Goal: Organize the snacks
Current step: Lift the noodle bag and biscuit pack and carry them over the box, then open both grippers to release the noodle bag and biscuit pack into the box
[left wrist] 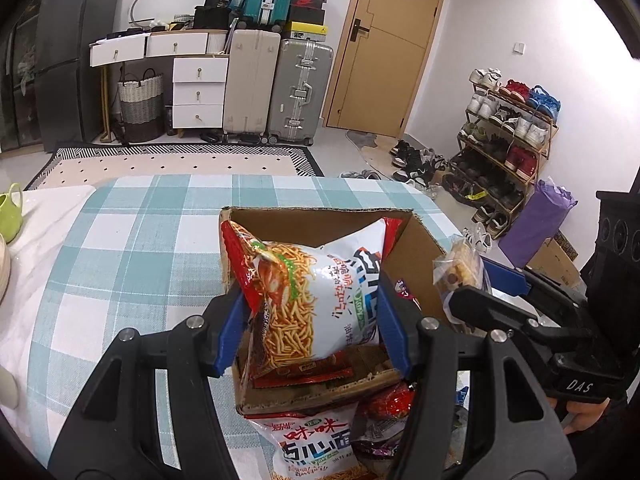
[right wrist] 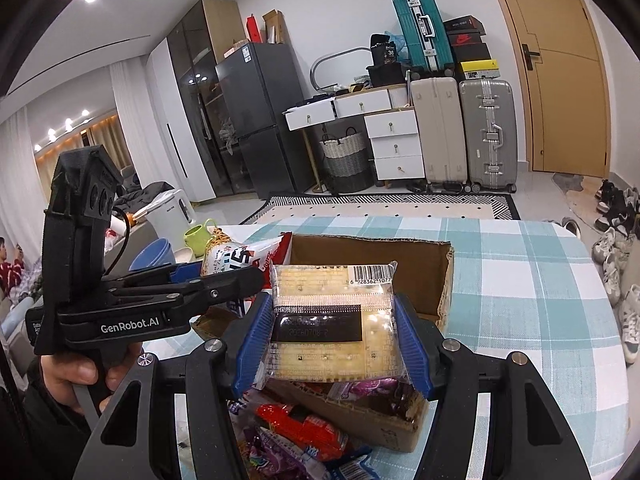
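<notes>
- While both tools are loaded, the step in hand looks like the drop-off: two packets hang at the open brown cardboard box (left wrist: 416,256), which stands on the teal-and-white checked tablecloth (left wrist: 132,240).
- The left gripper (left wrist: 312,328) is clamped on a puffy white-and-red bag of crispy noodle snack (left wrist: 316,296); its blue pads press the bag's two sides, and the bag hangs over the box's left half, its lower edge down near the box's near wall.
- The right gripper (right wrist: 334,344) is closed on a clear flat packet of pale crackers with a black label (right wrist: 334,312), held level above the box's near-right part.
- Inside the box, a few small wrappers lie on the floor by the right wall; I cannot tell how many.
- In front of the box, nearer the person, more snacks wait: a second noodle bag of the same print (left wrist: 312,440), a red wrapper (right wrist: 304,428) and purple wrappers (right wrist: 272,456).
- My judgement: the task is partly done, with a fair pile outside the box.
- The next move likely calls for lowering the noodle bag to the box's floor and parting the left pads, then the same for the crackers beside it.
- The puffy bag may spring or tip against the left wall; the crackers could crack if squeezed harder.
</notes>
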`<act>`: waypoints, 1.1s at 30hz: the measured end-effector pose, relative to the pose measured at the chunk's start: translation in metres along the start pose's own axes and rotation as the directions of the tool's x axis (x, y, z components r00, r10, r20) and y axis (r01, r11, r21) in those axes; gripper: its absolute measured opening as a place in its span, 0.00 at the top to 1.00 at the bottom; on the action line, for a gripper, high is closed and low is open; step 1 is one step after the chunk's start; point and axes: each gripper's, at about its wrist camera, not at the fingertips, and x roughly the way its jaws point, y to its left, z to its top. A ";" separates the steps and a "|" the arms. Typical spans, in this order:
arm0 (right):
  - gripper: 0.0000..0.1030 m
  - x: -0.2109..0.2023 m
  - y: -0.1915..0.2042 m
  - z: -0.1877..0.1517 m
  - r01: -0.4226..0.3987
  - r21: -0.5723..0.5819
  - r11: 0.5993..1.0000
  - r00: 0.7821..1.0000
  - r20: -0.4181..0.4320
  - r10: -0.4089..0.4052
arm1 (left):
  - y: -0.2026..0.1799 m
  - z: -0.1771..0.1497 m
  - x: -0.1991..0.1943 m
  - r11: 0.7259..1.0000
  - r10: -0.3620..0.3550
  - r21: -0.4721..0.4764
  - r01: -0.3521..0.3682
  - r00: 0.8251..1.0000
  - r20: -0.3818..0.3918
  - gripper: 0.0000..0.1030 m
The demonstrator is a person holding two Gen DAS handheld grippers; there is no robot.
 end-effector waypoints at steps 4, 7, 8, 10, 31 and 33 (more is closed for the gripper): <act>0.41 0.009 -0.004 0.000 0.004 0.003 1.000 1.000 -0.015 -0.004 | 0.001 0.001 0.007 1.000 0.006 0.008 -0.006 1.000 -0.005 0.46; 0.41 0.015 -0.007 -0.002 0.008 0.006 1.000 1.000 -0.022 -0.007 | 0.002 0.001 0.015 1.000 0.011 0.011 -0.011 1.000 -0.010 0.46; 0.41 0.016 -0.007 -0.002 0.009 0.004 1.000 1.000 -0.024 -0.009 | 0.004 0.000 0.018 1.000 0.012 0.012 -0.012 1.000 -0.013 0.46; 0.41 0.018 -0.006 -0.004 0.017 -0.012 1.000 0.999 -0.027 -0.017 | 0.005 -0.001 0.024 1.000 0.015 0.012 -0.015 1.000 -0.023 0.46; 0.40 0.037 -0.007 -0.009 0.109 -0.087 0.990 0.993 -0.027 -0.112 | 0.011 -0.008 0.059 0.998 0.047 0.037 -0.045 0.997 -0.055 0.46; 0.32 0.033 -0.008 -0.008 0.125 -0.081 0.989 0.992 -0.009 -0.126 | 0.010 -0.007 0.061 0.998 0.054 0.037 -0.052 0.997 -0.060 0.46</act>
